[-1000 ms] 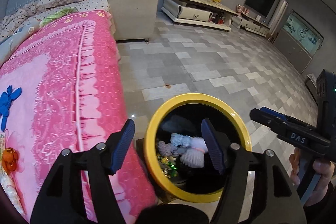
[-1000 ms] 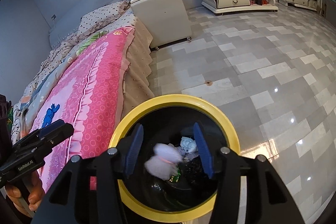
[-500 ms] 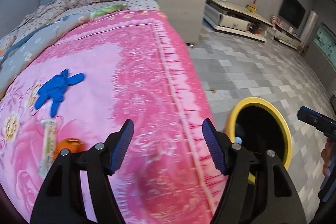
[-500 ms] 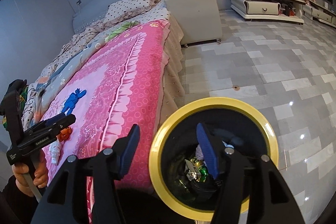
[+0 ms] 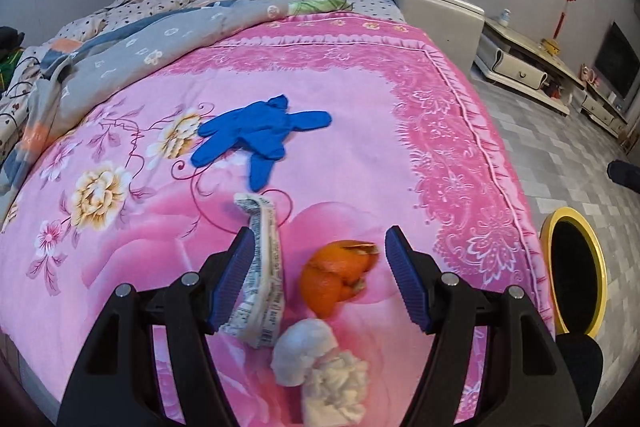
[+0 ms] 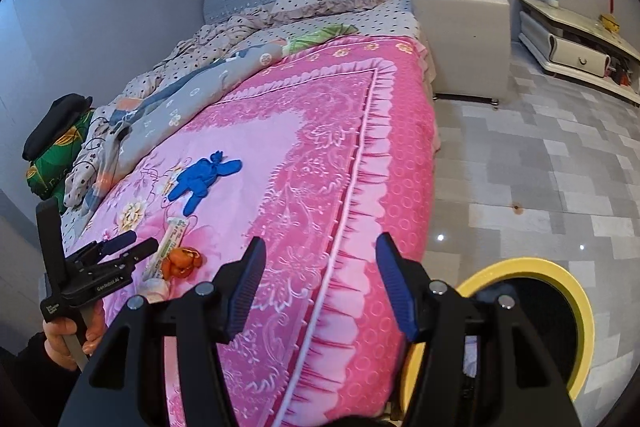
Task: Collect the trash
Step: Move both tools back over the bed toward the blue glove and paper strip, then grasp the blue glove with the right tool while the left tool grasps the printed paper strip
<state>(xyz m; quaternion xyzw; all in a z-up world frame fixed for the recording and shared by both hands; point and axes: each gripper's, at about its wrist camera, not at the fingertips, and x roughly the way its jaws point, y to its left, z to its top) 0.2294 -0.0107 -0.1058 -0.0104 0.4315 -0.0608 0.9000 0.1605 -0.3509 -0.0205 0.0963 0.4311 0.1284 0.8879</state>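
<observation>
Four pieces of trash lie on the pink bed cover near its foot edge: a blue glove toward the middle of the bed, a printed paper wrapper, an orange peel, and a crumpled white tissue closest to the foot edge. The left gripper hangs over this group with its jaws wide apart and nothing between them; the peel sits in the gap, the wrapper just beside the left jaw. The right gripper is over the side edge of the bed with its jaws also spread and empty; the yellow-rimmed bin stands on the floor just beside that edge.

The step in hand looks like the reach for the next piece, most likely the peel or the tissue; which one is meant I cannot say, because the fisheye bends the near part strongly. The next move calls for lowering the left jaws around one piece only, without pinching the soft cover, then closing and carrying it to the bin.

A second ago both grippers were above the bin mouth, and a white wad was in the right jaws; now the left one has swung over the bed, and the right one has moved off the bin, empty.
</observation>
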